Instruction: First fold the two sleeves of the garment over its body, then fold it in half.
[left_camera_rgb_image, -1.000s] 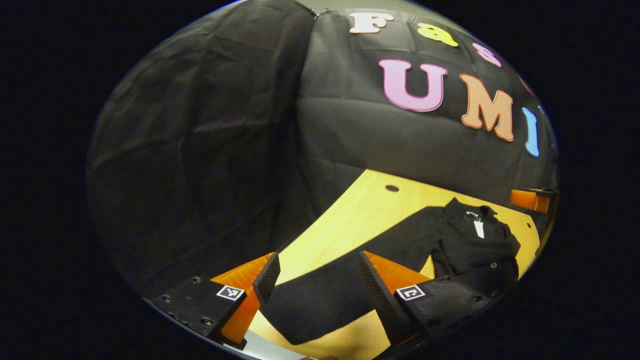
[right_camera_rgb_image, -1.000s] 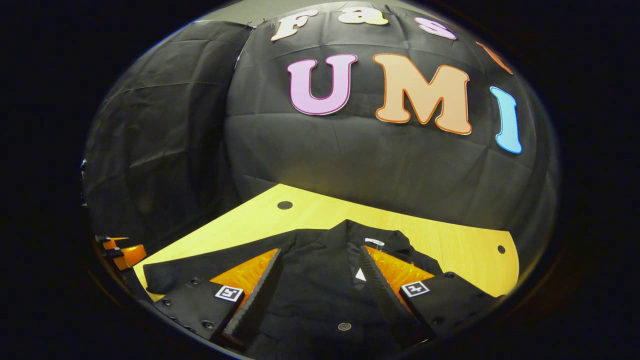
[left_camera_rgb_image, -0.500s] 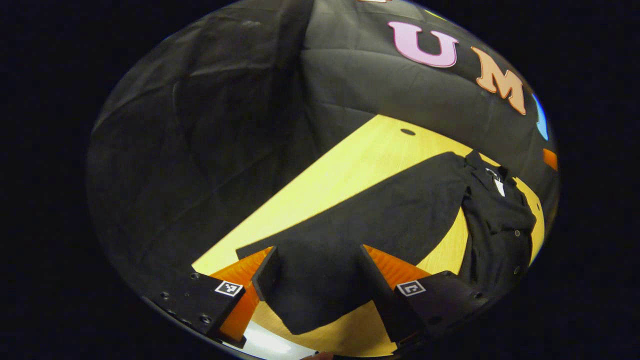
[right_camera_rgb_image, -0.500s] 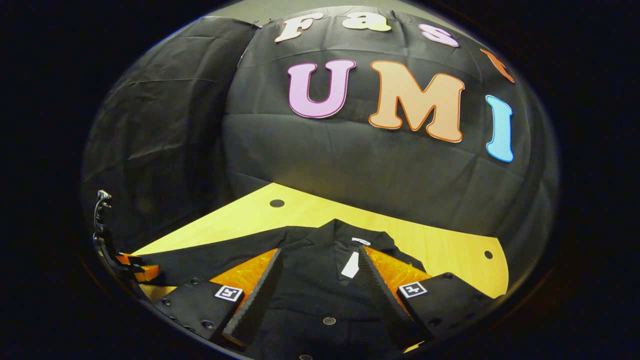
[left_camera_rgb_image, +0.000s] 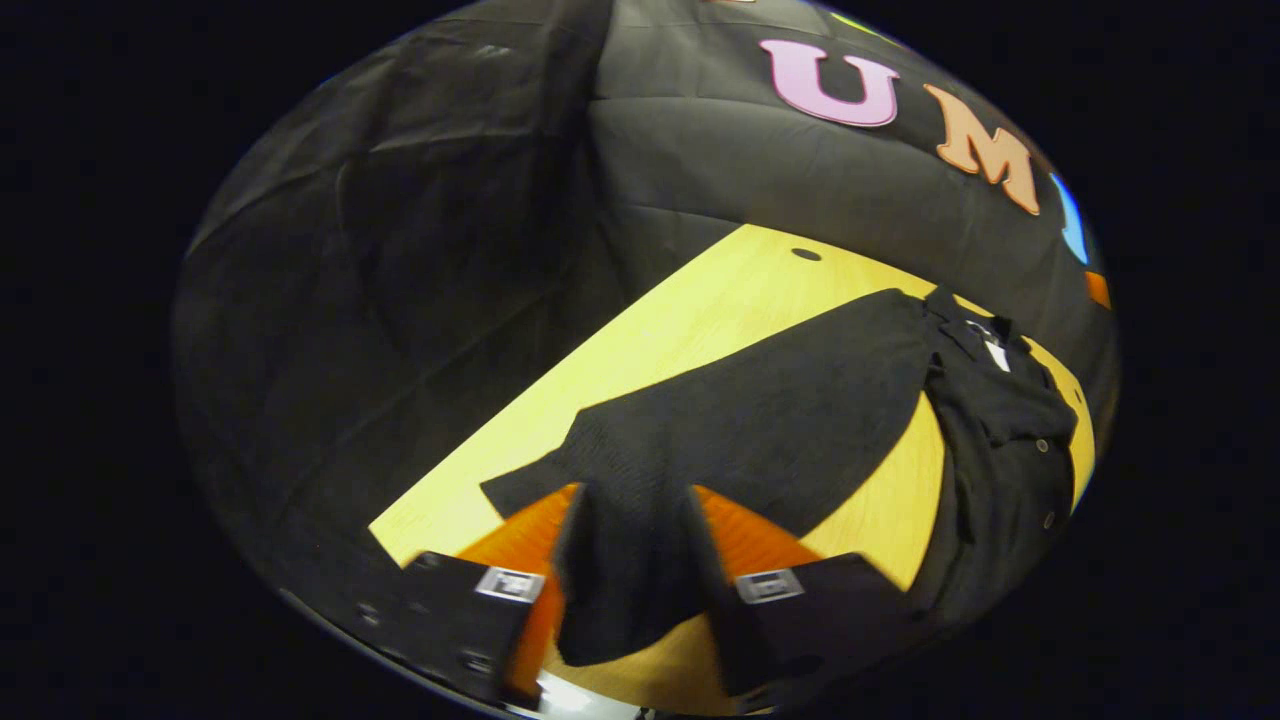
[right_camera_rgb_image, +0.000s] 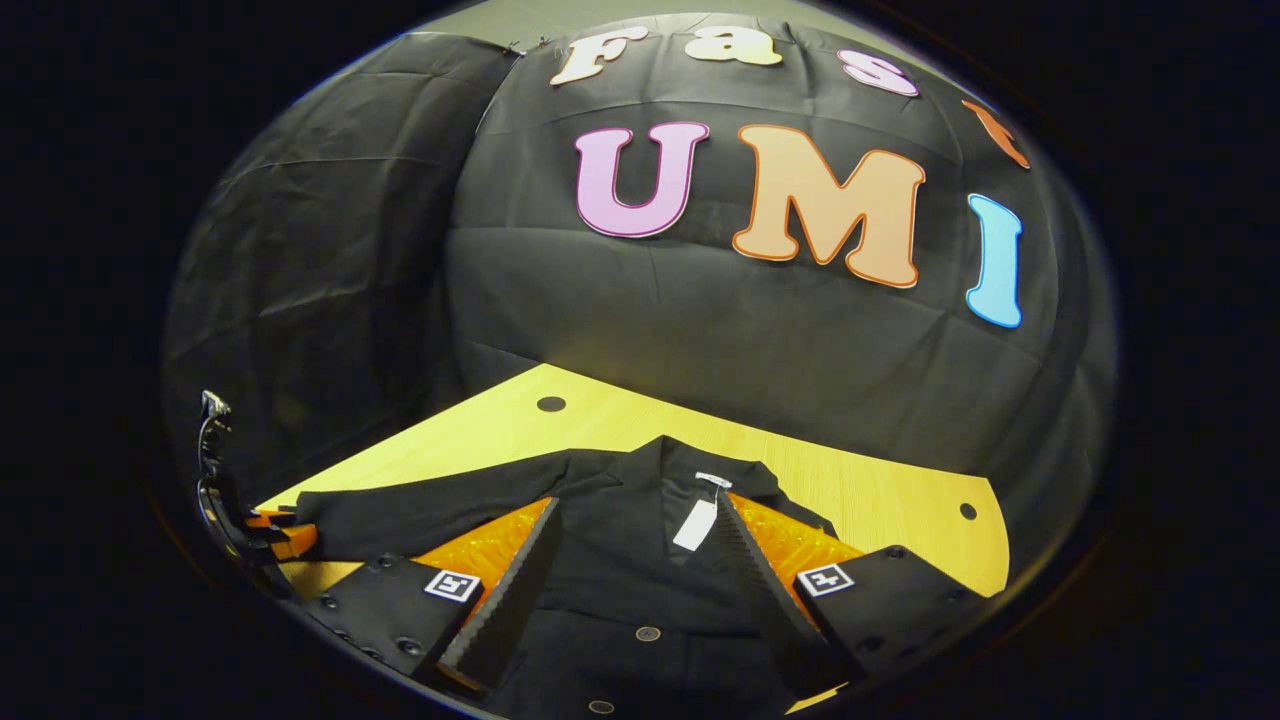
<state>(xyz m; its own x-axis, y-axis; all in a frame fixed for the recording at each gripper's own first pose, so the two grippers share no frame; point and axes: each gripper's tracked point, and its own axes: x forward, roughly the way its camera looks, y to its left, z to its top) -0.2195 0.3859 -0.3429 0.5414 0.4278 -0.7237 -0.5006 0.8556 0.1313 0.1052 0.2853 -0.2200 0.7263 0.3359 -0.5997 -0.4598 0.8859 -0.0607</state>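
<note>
A black buttoned garment (right_camera_rgb_image: 620, 560) lies on the yellow wooden table (right_camera_rgb_image: 880, 500), collar and white tag (right_camera_rgb_image: 695, 522) toward the wall. Its one sleeve (left_camera_rgb_image: 780, 420) stretches flat away from the body (left_camera_rgb_image: 1000, 440). My left gripper (left_camera_rgb_image: 635, 525) is low over that sleeve's cuff end, with the cloth between its fingers; the jaws are partly closed and a gap remains. My right gripper (right_camera_rgb_image: 635, 585) hovers open over the garment's chest, one finger on each side of the button line. In the right gripper view the left gripper (right_camera_rgb_image: 262, 535) is at the far left, by the sleeve (right_camera_rgb_image: 430, 505) end.
Black cloth walls close off the table's back and left. The tabletop has small round holes (left_camera_rgb_image: 806, 254) (right_camera_rgb_image: 967, 511) near its far corners. Bare wood (left_camera_rgb_image: 700, 310) lies beyond the sleeve, and the table's near edge runs just under the left gripper.
The left gripper's jaws have narrowed around the sleeve's cuff end, and the cloth there has bunched slightly. The right gripper has drifted slightly and stayed open.
</note>
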